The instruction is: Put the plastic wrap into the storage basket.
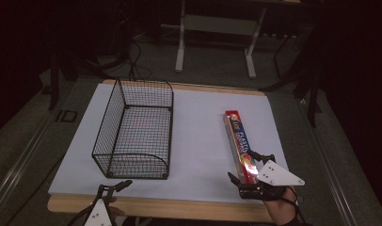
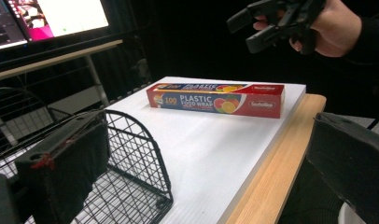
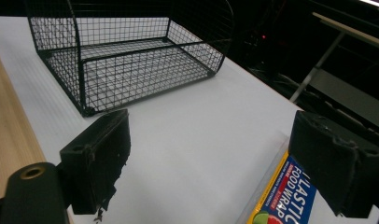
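Right gripper (image 1: 249,168) spread wide above near end of plastic wrap box (image 1: 239,142), box flat on white board (image 1: 198,136) well right of wire basket (image 1: 135,129), left gripper (image 1: 115,187) spread, idle; risk: end-only pinch, long box pivoting, slipping.

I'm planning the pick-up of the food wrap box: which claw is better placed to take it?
The right claw. It hangs open right over the near end of the box, while the left claw sits at the table edge by the wire basket, far from it.
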The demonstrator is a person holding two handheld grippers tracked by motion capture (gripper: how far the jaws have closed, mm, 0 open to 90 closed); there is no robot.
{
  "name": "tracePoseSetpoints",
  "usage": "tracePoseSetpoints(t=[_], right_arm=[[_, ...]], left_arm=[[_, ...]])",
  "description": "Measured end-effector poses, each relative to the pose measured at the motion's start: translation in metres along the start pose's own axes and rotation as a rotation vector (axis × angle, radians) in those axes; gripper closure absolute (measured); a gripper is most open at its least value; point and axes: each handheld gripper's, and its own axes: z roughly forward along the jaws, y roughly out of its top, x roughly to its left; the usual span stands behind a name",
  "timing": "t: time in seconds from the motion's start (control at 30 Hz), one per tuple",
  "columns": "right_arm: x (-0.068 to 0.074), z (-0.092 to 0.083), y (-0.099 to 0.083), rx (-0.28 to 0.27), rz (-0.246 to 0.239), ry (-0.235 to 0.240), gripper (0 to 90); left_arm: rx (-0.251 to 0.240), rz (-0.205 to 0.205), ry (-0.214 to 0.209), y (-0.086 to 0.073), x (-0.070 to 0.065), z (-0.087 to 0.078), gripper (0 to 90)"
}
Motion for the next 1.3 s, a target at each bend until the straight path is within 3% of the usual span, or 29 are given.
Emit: tracePoseSetpoints(t=[0.2, 0.53, 0.6, 0.77, 0.93, 1.03, 1.17, 1.3], right_arm=[[-0.001, 0.003, 0.005, 0.017, 0.025, -0.011, 11.4], [-0.015, 0.009, 0.011, 0.010, 0.039, -0.084, 9.9], [-0.019, 0.012, 0.012, 0.025, 0.054, -0.078, 10.1], [-0.027, 0.023, 0.012, 0.095, 0.026, -0.125, 13.0], [-0.038, 0.030, 0.014, 0.113, 0.059, -0.139, 13.4], [-0.043, 0.035, 0.014, 0.119, 0.054, -0.181, 11.2], [-0.050, 0.041, 0.011, 0.147, 0.109, -0.223, 10.6], [-0.060, 0.049, 0.004, 0.196, 0.166, -0.214, 9.7]], left_arm=[[-0.006, 0.005, 0.002, 0.000, -0.001, 0.001, 0.1], [-0.026, 0.004, 0.027, 0.002, 0.002, -0.002, 0.1], [-0.026, 0.004, 0.022, 0.002, 0.001, -0.001, 0.1], [-0.021, 0.003, 0.020, 0.001, 0.001, -0.001, 0.1], [-0.013, 0.003, 0.015, 0.001, 0.001, 0.000, 0.1], [-0.014, 0.005, 0.013, 0.001, 0.001, 0.001, 0.1], [-0.012, 0.005, 0.012, 0.001, 0.001, 0.001, 0.1], [-0.008, 0.007, 0.009, 0.000, 0.001, 0.002, 0.1]])
